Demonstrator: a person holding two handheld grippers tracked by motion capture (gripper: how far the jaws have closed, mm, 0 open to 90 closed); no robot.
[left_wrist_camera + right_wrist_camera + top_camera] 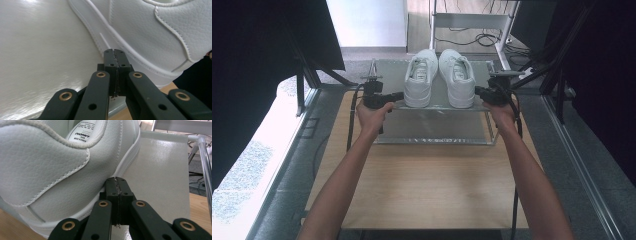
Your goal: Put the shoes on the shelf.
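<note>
Your left gripper (398, 95): jaws closed, empty, tips against left shoe (420, 79) sole. Your right gripper (478, 91): jaws closed, empty, right shoe (457, 77) at 11 o'clock of tips, on metal shelf (437, 125).

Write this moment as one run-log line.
left gripper: shut, empty, beside left shoe | right gripper: shut, empty, beside right shoe | shoes: on metal rack

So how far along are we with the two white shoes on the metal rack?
Done: both white shoes, the left shoe and the right shoe, sit side by side on the rack's upper shelf. In hand: the left gripper and the right gripper are shut with nothing between the jaws, each tip low beside its shoe's sole at the heel. Left: probably nudging or aligning the pair; neither shoe is gripped.
</note>
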